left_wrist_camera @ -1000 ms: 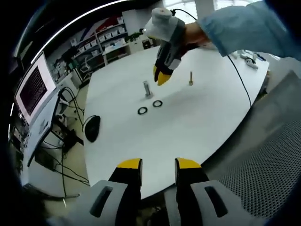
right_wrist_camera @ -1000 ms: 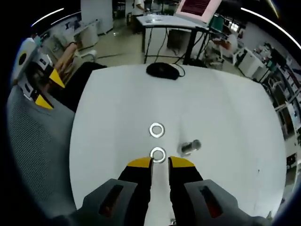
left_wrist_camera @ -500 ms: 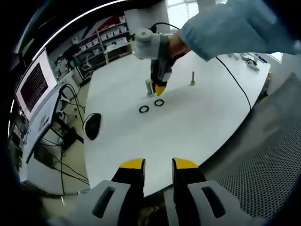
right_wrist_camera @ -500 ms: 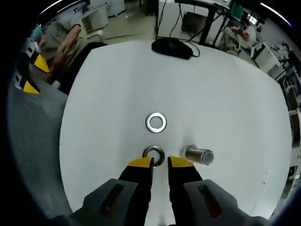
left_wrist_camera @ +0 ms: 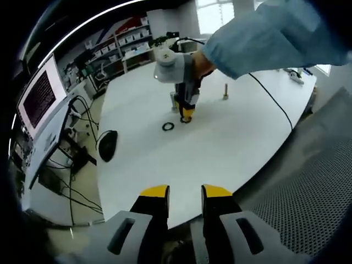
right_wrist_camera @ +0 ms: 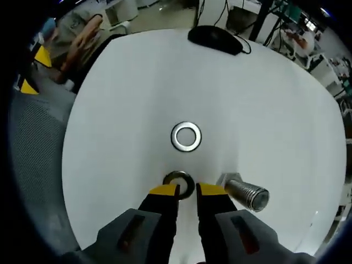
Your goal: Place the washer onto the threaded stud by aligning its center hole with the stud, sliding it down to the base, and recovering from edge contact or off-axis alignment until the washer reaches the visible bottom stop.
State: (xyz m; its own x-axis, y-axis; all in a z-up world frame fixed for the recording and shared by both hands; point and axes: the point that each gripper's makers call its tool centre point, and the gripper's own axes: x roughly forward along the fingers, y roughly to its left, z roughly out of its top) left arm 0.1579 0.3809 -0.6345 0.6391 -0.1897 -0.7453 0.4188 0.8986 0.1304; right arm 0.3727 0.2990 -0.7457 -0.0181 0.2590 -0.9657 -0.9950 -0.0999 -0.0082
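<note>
Right gripper view looks down on a white round worktop [right_wrist_camera: 264,99] where the right gripper [right_wrist_camera: 187,191] hovers with its yellow-tipped jaws slightly parted around the near rim of a washer [right_wrist_camera: 179,181] lying flat toward the middle (whether they touch it I cannot tell), a threaded stud [right_wrist_camera: 245,192] standing just beside it and a second washer [right_wrist_camera: 186,136] lying a little farther on toward the black mouse [right_wrist_camera: 215,38] at the far edge. Left gripper view shows the left gripper [left_wrist_camera: 184,192] off the worktop's near edge, its jaws slightly apart and holding nothing.
</note>
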